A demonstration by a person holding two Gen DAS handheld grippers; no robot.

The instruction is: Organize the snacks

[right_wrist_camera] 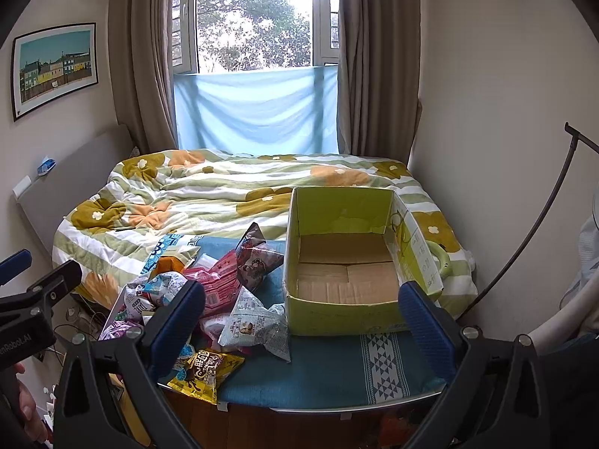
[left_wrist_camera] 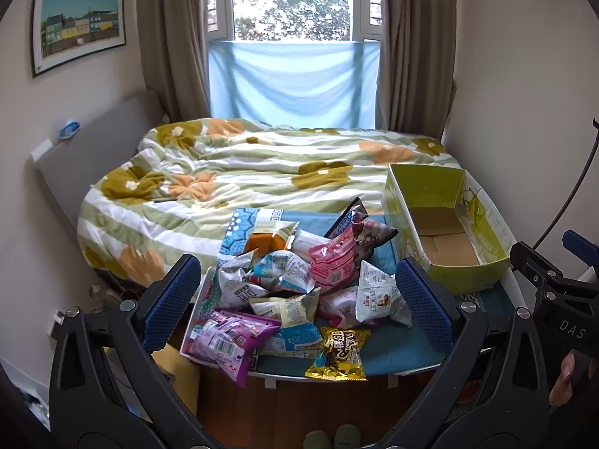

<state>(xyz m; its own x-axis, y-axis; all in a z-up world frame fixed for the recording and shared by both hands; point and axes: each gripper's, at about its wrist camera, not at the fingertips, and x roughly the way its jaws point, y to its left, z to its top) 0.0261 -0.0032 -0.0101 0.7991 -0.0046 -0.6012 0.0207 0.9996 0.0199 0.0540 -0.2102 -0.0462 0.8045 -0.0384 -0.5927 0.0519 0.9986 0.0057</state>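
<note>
A heap of snack packs (left_wrist_camera: 284,273) lies on a small table covered by a blue cloth (left_wrist_camera: 393,351). Among them are a purple pack (left_wrist_camera: 228,340), a gold pack (left_wrist_camera: 338,351) at the front edge, a pink pack (left_wrist_camera: 333,262) and a white pack (left_wrist_camera: 378,295). An empty green cardboard box (left_wrist_camera: 445,280) stands to their right. My left gripper (left_wrist_camera: 299,299) hovers open over the heap, holding nothing. My right gripper (right_wrist_camera: 303,321) is open too, in front of the box (right_wrist_camera: 337,314), with the gold pack (right_wrist_camera: 206,374) and white pack (right_wrist_camera: 254,325) at its left.
Behind the table is a bed with a flowered quilt (left_wrist_camera: 262,164), then a window with curtains. A wall and a black curved rod (right_wrist_camera: 531,224) bound the right side. Wooden floor and two slippered feet (left_wrist_camera: 333,437) are below the table edge.
</note>
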